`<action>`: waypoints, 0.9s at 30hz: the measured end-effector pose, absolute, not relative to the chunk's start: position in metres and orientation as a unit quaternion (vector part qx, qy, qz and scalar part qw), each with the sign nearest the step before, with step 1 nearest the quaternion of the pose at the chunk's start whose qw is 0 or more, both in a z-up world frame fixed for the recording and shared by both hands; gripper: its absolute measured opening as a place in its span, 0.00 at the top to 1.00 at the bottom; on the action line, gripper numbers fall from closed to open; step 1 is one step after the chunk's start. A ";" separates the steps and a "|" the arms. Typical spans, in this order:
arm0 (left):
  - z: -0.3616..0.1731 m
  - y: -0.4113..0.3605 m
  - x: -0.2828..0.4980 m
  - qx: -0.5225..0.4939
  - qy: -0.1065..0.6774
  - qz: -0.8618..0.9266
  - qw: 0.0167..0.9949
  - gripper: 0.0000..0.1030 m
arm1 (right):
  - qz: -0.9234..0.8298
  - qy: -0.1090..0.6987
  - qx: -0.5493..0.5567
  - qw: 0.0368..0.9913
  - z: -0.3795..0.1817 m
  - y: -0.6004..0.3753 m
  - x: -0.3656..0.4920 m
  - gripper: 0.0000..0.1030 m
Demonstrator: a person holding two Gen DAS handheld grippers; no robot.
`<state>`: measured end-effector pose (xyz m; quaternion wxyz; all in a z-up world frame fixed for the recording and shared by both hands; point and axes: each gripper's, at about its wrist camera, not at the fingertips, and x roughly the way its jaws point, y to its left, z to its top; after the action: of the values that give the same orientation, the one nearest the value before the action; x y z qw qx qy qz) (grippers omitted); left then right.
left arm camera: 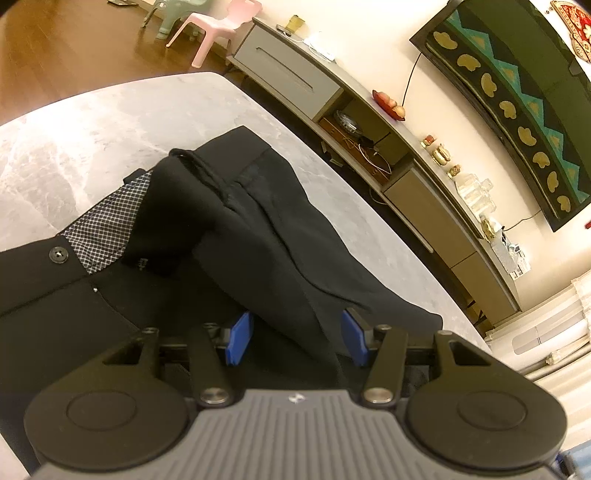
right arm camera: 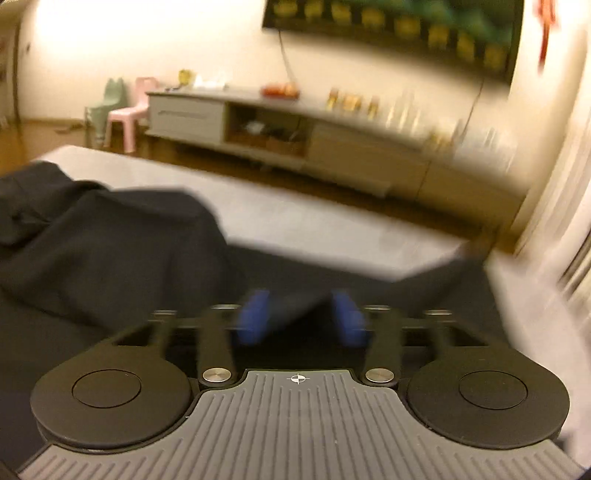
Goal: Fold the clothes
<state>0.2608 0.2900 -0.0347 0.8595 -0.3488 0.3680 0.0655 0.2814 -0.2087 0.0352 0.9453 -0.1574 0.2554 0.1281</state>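
Observation:
Black trousers (left arm camera: pixel 258 221) lie on a pale marble table (left arm camera: pixel 92 129), one part folded over the waistband, whose checkered lining (left arm camera: pixel 107 229) and button (left arm camera: pixel 58 254) show. My left gripper (left arm camera: pixel 296 336) hovers low over the folded cloth, its blue pads (left arm camera: pixel 240 338) well apart. A ridge of fabric runs between them, and I see no pinch. The right wrist view is motion-blurred. There my right gripper (right arm camera: pixel 301 319) stands open over the dark trousers (right arm camera: pixel 110 240), with cloth below the gap and nothing clamped.
A long low TV cabinet (left arm camera: pixel 369 122) with small ornaments runs along the wall past the table's far edge. A dark screen (left arm camera: pixel 517 92) hangs above it. Pink (left arm camera: pixel 218 29) and green child chairs stand on the wooden floor. Bare tabletop (right arm camera: pixel 295 221) lies beyond the cloth.

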 end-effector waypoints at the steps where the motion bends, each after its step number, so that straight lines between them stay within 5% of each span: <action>1: -0.034 0.288 0.261 -0.350 0.368 0.058 0.859 0.49 | 0.140 0.237 -0.175 0.945 0.041 -0.199 0.282 0.33; 5: -0.032 0.272 0.265 -0.334 0.374 0.027 0.865 0.47 | 0.263 0.242 -0.252 0.899 0.043 -0.152 0.319 0.15; 10: -0.036 0.263 0.269 -0.307 0.384 0.035 0.870 0.47 | 0.370 0.283 -0.348 0.814 0.015 -0.098 0.383 0.20; 12: -0.037 0.265 0.269 -0.313 0.385 0.035 0.867 0.47 | 0.384 0.322 -0.343 0.794 0.008 -0.086 0.402 0.37; 13: -0.036 0.266 0.269 -0.316 0.383 0.036 0.867 0.47 | 0.391 0.343 -0.339 0.784 0.004 -0.081 0.411 0.74; 14: -0.035 0.267 0.269 -0.319 0.381 0.038 0.867 0.47 | 0.387 0.348 -0.338 0.784 0.006 -0.079 0.410 1.00; 23: -0.026 0.268 0.262 -0.333 0.367 0.032 0.868 0.47 | 0.361 0.188 -0.247 0.879 0.099 -0.152 0.208 1.00; 26: -0.030 0.259 0.262 -0.317 0.376 0.039 0.870 0.47 | 0.381 0.224 -0.241 0.864 0.069 -0.165 0.127 0.99; 27: -0.031 0.256 0.260 -0.311 0.380 0.044 0.870 0.47 | 0.376 0.238 -0.247 0.861 0.052 -0.168 0.112 0.92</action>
<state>0.2605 0.2559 -0.0314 0.8703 -0.3105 0.3799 0.0437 0.1119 -0.1680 0.0516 0.8608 -0.2471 0.2375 0.3761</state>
